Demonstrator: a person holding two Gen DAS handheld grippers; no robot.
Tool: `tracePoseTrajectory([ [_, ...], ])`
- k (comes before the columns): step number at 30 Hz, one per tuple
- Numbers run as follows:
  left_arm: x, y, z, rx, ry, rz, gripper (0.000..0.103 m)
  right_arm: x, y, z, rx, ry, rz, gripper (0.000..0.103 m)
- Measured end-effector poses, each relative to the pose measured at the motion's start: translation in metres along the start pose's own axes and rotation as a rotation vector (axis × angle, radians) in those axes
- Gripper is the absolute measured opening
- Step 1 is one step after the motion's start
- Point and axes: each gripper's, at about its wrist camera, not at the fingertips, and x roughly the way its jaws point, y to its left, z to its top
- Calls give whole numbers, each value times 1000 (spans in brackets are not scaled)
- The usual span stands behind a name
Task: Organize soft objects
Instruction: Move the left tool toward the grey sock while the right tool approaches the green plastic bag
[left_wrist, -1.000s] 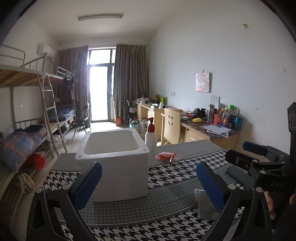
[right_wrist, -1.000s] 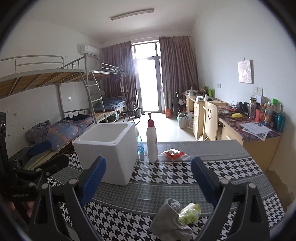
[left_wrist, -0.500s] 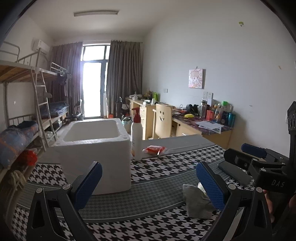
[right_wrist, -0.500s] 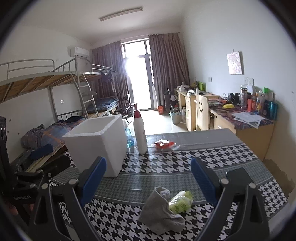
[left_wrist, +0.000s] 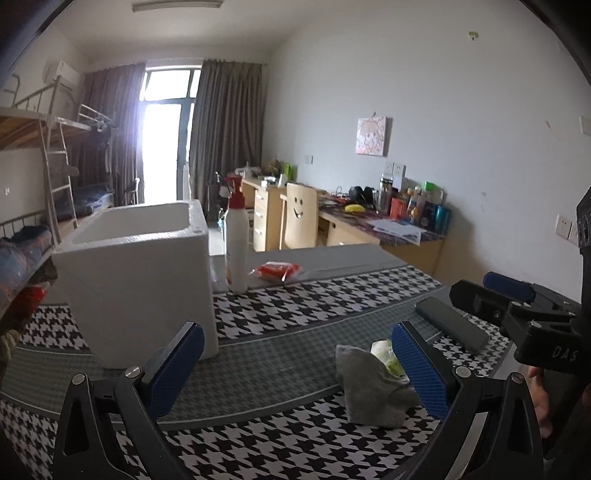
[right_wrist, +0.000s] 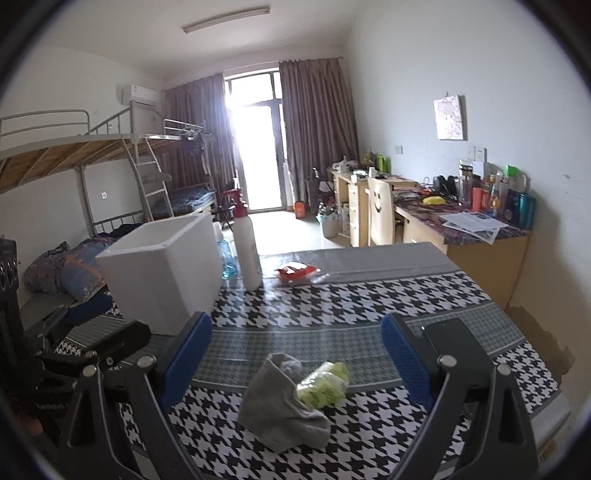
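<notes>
Your right hand-held gripper (right_wrist: 295, 360), open and empty, has the gray sock (right_wrist: 279, 400) on the near table (right_wrist: 369, 295) right between its fingers, running near to far, while your open left hand-held gripper (left_wrist: 297, 363) sits further left.

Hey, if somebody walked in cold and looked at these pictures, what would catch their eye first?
Probably the big white foam box standing open on the houndstooth tablecloth, with a red-capped white pump bottle upright beside it. Nearer, a crumpled grey sock lies touching a yellow-green soft item, framed by the open right claw.
</notes>
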Motion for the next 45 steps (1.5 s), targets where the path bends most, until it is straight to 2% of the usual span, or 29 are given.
tracePoseTrajectory([
  [18,26,-16,-15,27,99,-45,102,12,-17,-17,11,69,-26,95],
  [32,53,-30,-24,45,172,-51,102,25,-43,-28,57,117,2,95],
  [45,76,-31,-34,23,284,-72,101,46,-50,-41,62,188,21,95],
])
